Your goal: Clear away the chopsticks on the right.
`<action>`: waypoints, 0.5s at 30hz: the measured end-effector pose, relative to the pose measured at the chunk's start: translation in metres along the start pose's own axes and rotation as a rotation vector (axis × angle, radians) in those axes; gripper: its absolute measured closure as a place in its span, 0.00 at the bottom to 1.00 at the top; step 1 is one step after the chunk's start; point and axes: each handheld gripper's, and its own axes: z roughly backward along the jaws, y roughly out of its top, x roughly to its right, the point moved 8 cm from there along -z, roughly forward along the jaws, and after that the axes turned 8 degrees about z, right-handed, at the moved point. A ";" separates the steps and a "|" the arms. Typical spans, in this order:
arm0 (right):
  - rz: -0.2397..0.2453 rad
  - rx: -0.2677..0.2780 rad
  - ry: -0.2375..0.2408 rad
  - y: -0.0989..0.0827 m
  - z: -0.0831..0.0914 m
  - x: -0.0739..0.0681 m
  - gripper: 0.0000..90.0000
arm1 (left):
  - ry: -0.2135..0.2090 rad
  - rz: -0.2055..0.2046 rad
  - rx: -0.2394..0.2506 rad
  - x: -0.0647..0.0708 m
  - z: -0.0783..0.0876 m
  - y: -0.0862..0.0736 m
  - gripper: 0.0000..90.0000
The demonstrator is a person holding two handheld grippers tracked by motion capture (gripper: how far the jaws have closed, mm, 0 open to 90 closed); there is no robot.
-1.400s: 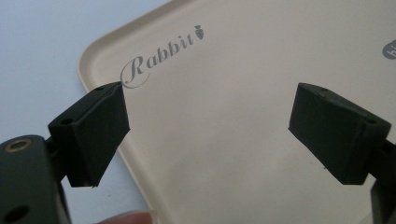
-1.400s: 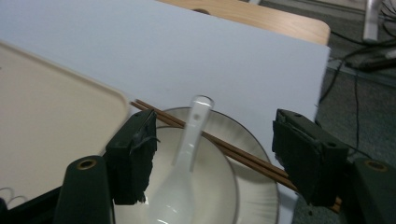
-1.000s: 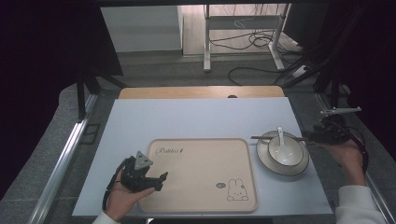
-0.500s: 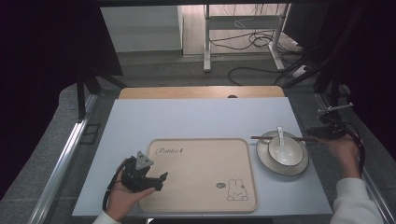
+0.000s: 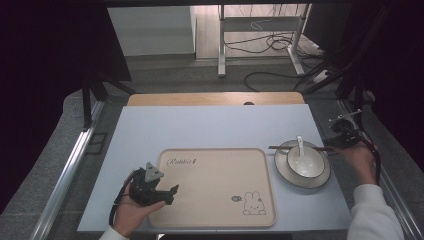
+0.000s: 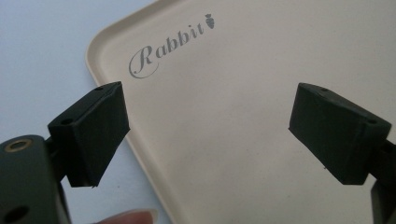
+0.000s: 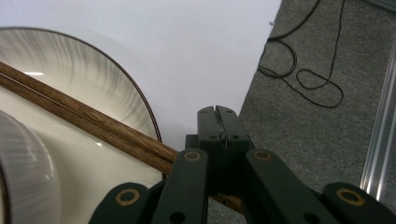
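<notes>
A pale blue tabletop (image 5: pixel 210 125) carries a beige tray (image 5: pixel 215 185) near its front edge and, towards the right edge, a round plate (image 5: pixel 326 176) with a white bowl (image 5: pixel 305 162) on it. A white spoon (image 5: pixel 300 144) stands in the bowl, its handle leaning towards the far edge. A pair of dark wooden chopsticks (image 5: pixel 295 148) lies across the far part of the plate, level with the tabletop's front edge, the tips pointing left towards the tray.

The right tool (image 5: pixel 334 145) sits just off the plate's right rim, held in the person's right hand (image 5: pixel 359 160) by the right edge of the tabletop. In the right gripper view its jaws have just been closing and now stand pressed together, with the thick ends of the chopsticks (image 7: pixel 93 123) running in under them and coming out below; the tool (image 7: pixel 218 116) grips the chopsticks by that end. The plate (image 7: pixel 121 93) curves away to the left of that view.

The left tool (image 5: pixel 167 194) rests at the tray's front left corner, held in the left hand (image 5: pixel 131 212), with a grey three-cornered plate on top. In the left gripper view its jaws stand wide apart with nothing between them, over the tray (image 6: pixel 243 121) near the printed word "Rabbit" (image 6: pixel 170 44). A rabbit drawing (image 5: pixel 252 204) marks the tray's front right corner.
</notes>
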 end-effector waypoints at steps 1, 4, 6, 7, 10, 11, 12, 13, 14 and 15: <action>0.011 -0.013 -0.004 -0.001 -0.003 -0.001 0.98 | -0.001 -0.001 -0.001 0.000 0.000 0.000 0.13; 0.017 -0.023 0.000 -0.002 -0.004 -0.003 0.99 | -0.002 -0.003 -0.005 0.000 0.000 -0.001 0.13; 0.020 -0.028 0.000 -0.002 -0.004 -0.004 0.99 | -0.004 -0.007 -0.007 -0.001 0.000 -0.001 0.13; 0.022 -0.036 0.000 -0.003 -0.004 -0.005 0.99 | -0.005 -0.008 -0.008 -0.001 0.000 -0.001 0.13; 0.033 -0.058 0.000 -0.007 -0.002 -0.007 0.99 | -0.007 -0.010 -0.006 -0.001 0.001 -0.001 0.13; 0.032 -0.061 -0.002 -0.008 -0.001 -0.008 0.99 | -0.007 -0.008 -0.002 -0.001 0.001 -0.001 0.13; 0.031 -0.071 -0.002 -0.012 0.001 -0.010 0.99 | -0.007 -0.008 -0.001 -0.001 0.001 -0.001 0.13; 0.031 -0.071 -0.002 -0.012 0.001 -0.010 0.99 | -0.008 -0.008 0.000 -0.001 0.001 -0.001 0.13; 0.031 -0.075 -0.001 -0.014 0.002 -0.011 0.99 | -0.009 -0.008 0.000 -0.001 0.002 -0.001 0.13; 0.030 -0.080 -0.007 -0.016 0.003 -0.011 0.99 | -0.011 -0.010 -0.001 -0.001 0.002 -0.002 0.13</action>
